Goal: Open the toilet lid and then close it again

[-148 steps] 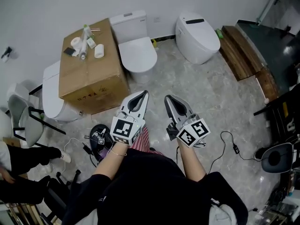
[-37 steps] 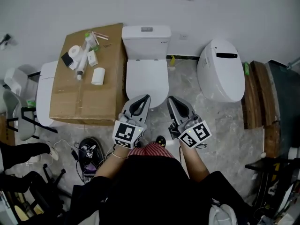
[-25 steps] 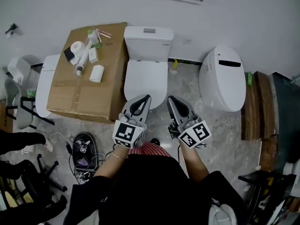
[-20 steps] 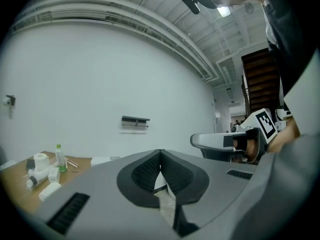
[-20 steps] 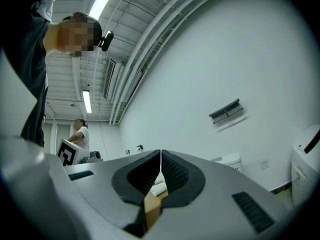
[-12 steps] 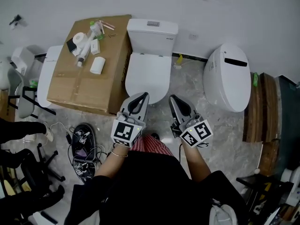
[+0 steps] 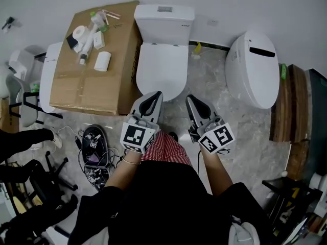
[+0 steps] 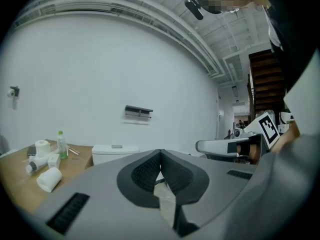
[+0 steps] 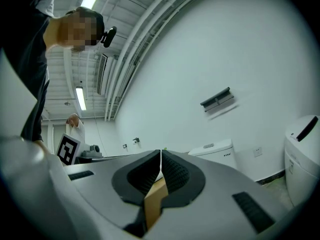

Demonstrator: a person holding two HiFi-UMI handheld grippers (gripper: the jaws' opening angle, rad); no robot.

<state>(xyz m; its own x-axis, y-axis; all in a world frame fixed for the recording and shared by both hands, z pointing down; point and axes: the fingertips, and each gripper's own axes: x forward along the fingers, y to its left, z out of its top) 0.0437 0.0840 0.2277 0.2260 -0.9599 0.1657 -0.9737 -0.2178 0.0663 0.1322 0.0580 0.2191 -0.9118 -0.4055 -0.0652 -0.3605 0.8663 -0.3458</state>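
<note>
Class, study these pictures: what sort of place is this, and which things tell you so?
Likely a test or storage room, not a home bathroom: a white toilet and a rounded toilet stand along one wall, beside a big cardboard box, with cables tangled on the floor.

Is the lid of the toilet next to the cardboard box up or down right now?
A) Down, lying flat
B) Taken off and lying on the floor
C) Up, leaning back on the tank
A: in the head view the toilet lid lies flat and shut in front of the tank, not tipped up against it.
</note>
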